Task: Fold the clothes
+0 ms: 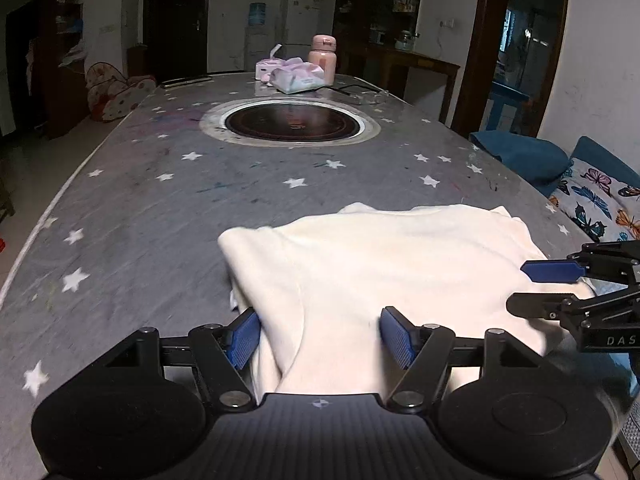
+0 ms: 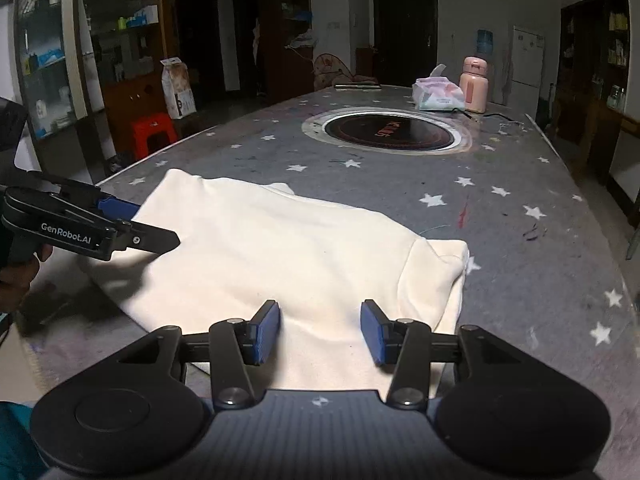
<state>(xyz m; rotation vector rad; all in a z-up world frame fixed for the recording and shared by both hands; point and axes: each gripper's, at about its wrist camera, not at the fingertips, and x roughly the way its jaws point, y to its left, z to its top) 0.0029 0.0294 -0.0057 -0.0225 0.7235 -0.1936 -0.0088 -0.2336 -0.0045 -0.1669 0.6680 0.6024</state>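
- Cream-white folded fleece garment lies flat on the grey star-printed table cover, at the near end of the table, close to the person.
- Left gripper: blue-padded fingers spread wide, one on each side of a fold at the garment's near edge. Cloth sits between them; the pads are not pressed together on it.
- Right gripper: fingers also wide apart, low over the near hem of the garment. Nothing clamped.
- In the right wrist view the left gripper comes in from the side, over the garment's left edge. Whether it touches the cloth there, cannot tell.
- In the left wrist view the right gripper shows at the garment's right edge, its two fingers parted.
- Round black inset hotplate with a steel ring sits mid-table, well apart from the garment.
- Far end: pink lidded flask just beside a soft pack of tissues.
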